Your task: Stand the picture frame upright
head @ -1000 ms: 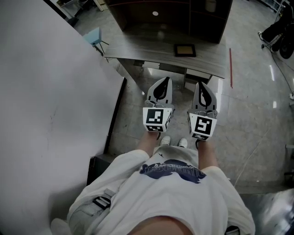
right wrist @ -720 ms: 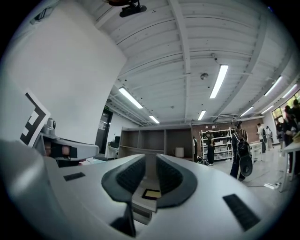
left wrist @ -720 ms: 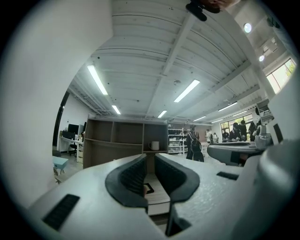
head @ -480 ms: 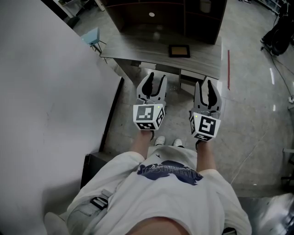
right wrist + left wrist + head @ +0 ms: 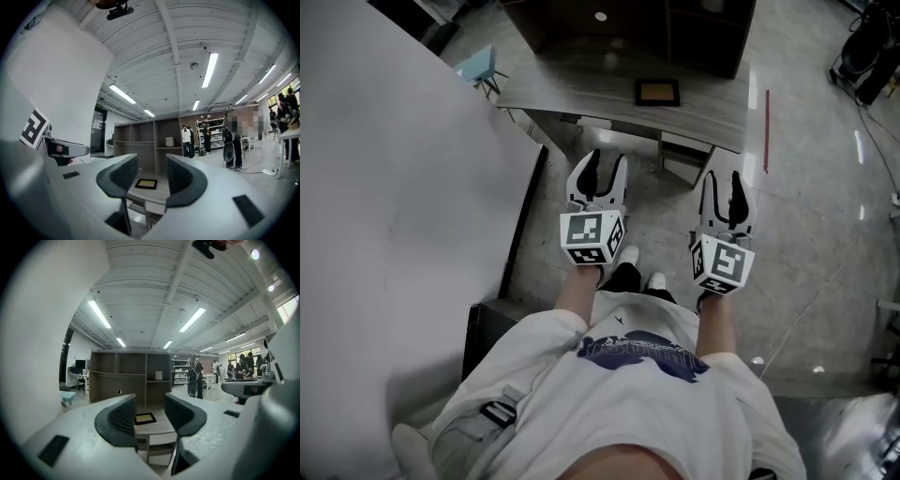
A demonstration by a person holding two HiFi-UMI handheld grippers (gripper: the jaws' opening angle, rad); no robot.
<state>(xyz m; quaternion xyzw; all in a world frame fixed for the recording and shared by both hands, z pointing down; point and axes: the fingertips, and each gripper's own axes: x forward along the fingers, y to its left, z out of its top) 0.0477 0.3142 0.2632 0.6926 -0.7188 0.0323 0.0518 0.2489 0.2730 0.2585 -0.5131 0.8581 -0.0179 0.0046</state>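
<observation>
A dark picture frame point(image 5: 658, 92) with a tan inside lies flat on the grey desk point(image 5: 581, 89) ahead of me. It also shows between the jaws in the left gripper view point(image 5: 145, 418) and in the right gripper view point(image 5: 146, 183). My left gripper point(image 5: 597, 174) hangs over the floor, short of the desk's near edge, its jaws opening with nothing between them. Level with it, further right, my right gripper point(image 5: 723, 195) is also opening and empty.
A dark shelf unit point(image 5: 619, 28) stands at the back of the desk, with a white mug point(image 5: 158, 375) on a shelf. A large white panel point(image 5: 394, 206) fills the left. A small blue stool point(image 5: 478, 67) stands beside the desk. People stand far off point(image 5: 233, 140).
Both grippers' jaws have gone from shut to open. The desk and frame have slid up and further off in the head view, and the grippers have drawn apart.
</observation>
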